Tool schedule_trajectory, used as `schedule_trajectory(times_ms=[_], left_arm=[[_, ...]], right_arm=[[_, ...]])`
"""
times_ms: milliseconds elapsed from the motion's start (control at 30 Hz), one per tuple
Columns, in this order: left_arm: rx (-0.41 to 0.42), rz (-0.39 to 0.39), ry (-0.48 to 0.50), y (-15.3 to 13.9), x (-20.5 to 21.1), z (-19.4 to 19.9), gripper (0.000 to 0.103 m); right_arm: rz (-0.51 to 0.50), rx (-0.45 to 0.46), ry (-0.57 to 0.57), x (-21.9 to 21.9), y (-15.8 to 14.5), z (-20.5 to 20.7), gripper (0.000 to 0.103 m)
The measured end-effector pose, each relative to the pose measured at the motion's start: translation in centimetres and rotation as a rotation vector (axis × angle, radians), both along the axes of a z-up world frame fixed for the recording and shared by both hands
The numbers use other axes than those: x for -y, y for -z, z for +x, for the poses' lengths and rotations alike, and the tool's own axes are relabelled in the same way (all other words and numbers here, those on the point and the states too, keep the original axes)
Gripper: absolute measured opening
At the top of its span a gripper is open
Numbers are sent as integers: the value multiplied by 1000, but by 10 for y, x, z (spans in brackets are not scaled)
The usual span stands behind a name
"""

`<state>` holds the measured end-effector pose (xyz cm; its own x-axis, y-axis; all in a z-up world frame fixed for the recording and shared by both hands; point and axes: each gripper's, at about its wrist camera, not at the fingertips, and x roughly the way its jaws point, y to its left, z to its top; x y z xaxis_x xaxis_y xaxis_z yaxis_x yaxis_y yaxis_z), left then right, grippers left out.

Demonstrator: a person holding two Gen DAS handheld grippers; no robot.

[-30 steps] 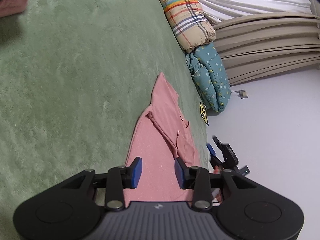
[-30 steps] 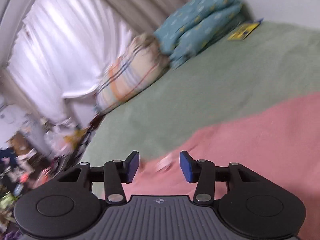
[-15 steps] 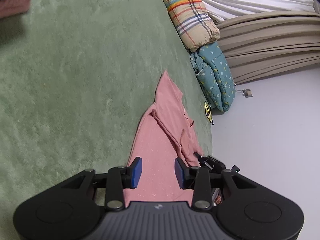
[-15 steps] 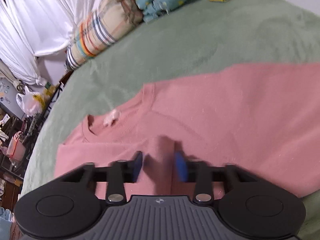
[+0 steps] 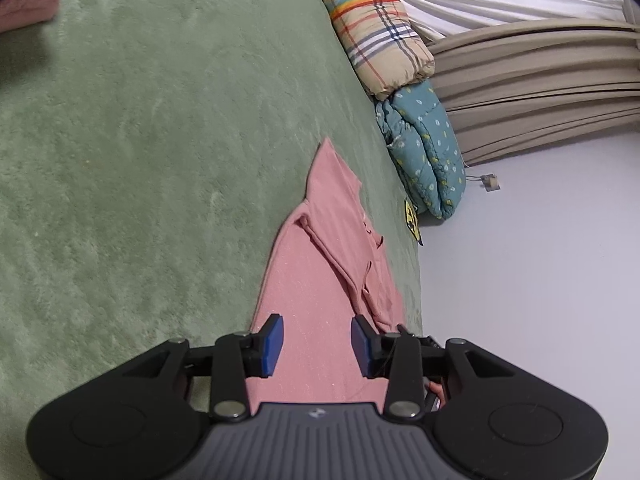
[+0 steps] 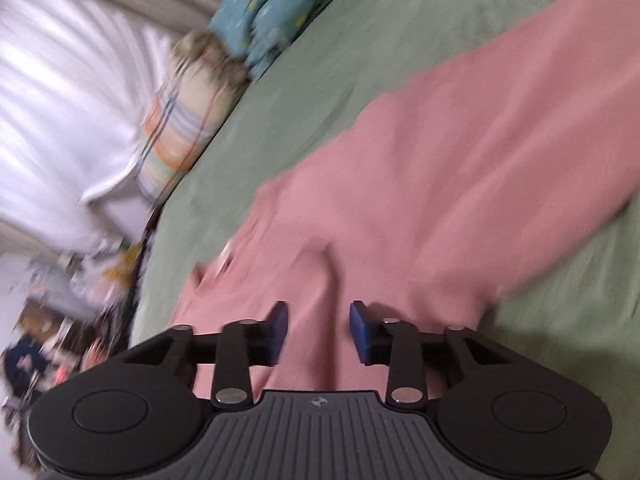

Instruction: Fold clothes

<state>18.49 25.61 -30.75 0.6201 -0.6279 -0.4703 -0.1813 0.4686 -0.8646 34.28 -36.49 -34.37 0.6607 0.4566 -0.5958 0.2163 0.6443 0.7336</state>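
Lengthwise, pink shirt (image 5: pixel 320 280) along green blanket (image 5: pixel 140 160)

Left tongs (image 5: pixel 316 346) parted, empty; right tongs (image 6: pixel 319 334) parted, empty.

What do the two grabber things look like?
Both look alike. The left gripper and the right gripper each have a wide black body with a round disc on either side, a grey ribbed middle panel with a tiny logo, silver bolts, and two black fingers tipped with blue pads. No cables or sleeves show.
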Motion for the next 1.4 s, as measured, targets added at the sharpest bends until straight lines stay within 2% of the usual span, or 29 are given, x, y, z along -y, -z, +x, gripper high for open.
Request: schedule_trajectory(times_ms=[67,100,133,167,233,267,367,433,500,533,600,667,733,867,900,933,967,1000,1033,1100,1133,1200,1233,1300,1333,1400], left_arm=[[2,-1,0,-1,2,2,36],[1,-2,0,-2,3,2,36],[1,-3,2,-2,4,2,36],[2,-3,4,-3,5,3,36],[22,15,13,-11,8,1,36],[32,21,14,-15,7,-1,36],[38,25,2,-17,2,-5,37],[32,20,-6,-15,-1,-7,37],[27,15,-9,-13,-2,-7,37],[24,12,-10,-12,-2,-7,37],[21,12,-6,-11,-1,-6,37],[20,11,-3,-11,0,-5,37],[23,10,-7,-11,-3,-6,37],[25,15,-30,-11,-14,-12,37],[25,16,-35,-11,-17,-14,37],[26,17,-41,-11,-19,-15,37],[26,19,-47,-12,-22,-17,37],[27,20,-52,-12,-25,-18,37],[24,23,-61,-11,-29,-20,37],[17,18,-80,-8,-39,-24,37],[12,15,-88,-6,-42,-26,37],[6,11,-94,-4,-45,-26,37],[2,7,-97,-3,-46,-27,37],[8,7,-87,-4,-46,-26,37],[15,14,-81,-7,-46,-26,37],[24,21,-81,-8,-47,-27,37]], right_arm=[[46,-9,-17,-5,3,-9,35],[79,-15,-17,-5,5,-10,31],[105,-28,-19,-6,8,-10,14],[107,-43,-25,-8,11,-10,7],[49,-57,-48,-11,7,-10,7],[-40,-50,-97,-12,-1,-12,7],[-139,-61,-167,-10,-10,-17,9],[-152,-70,-174,-8,-14,-16,18],[-218,-48,-135,-10,-27,-15,28],[-274,-21,-130,-16,-33,-15,28],[-517,116,-173,-54,-58,-9,28],[-605,197,-259,-86,-67,-1,29],[-626,207,-318,-114,-67,17,40],[-694,171,-341,-165,-57,55,42],[-731,117,-323,-178,-48,67,43],[-743,48,-306,-184,-39,77,41],[-752,37,-290,-185,-37,81,36],[-785,40,-253,-187,-34,84,8],[-798,37,-219,-185,-35,85,8],[-697,55,-135,-171,-40,82,8],[-599,88,-70,-160,-45,81,8],[-519,112,-42,-152,-44,82,9],[-483,115,-45,-150,-43,83,20],[-314,79,-96,-144,-36,94,33],[-247,101,-92,-135,-40,92,35],[-246,170,-73,-120,-53,85,42]])
